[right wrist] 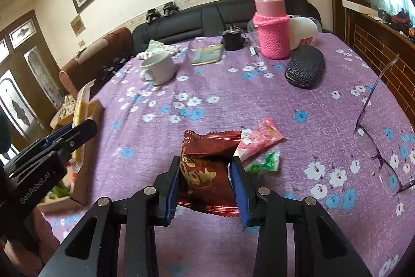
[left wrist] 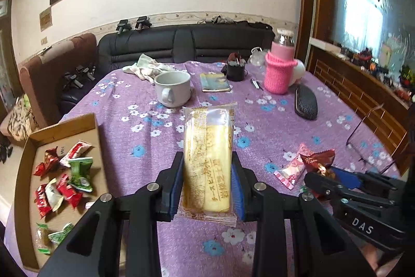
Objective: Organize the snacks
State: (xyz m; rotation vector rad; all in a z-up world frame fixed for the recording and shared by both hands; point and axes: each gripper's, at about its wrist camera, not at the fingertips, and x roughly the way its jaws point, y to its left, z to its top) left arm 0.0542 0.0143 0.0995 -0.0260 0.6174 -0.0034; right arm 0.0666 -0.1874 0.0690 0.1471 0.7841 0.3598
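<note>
Left tool (left wrist: 207, 181) clamps the biscuit pack (left wrist: 207, 160) clear of the worktop (left wrist: 259, 121); box (left wrist: 26, 173) sits to its left. Swing it over the box, lower, then release. Right tool (right wrist: 206, 186) pinches the red bag (right wrist: 205, 168), probably still touching the cloth. Lift it straight, avoid dragging the pink pack (right wrist: 259, 139).
</note>
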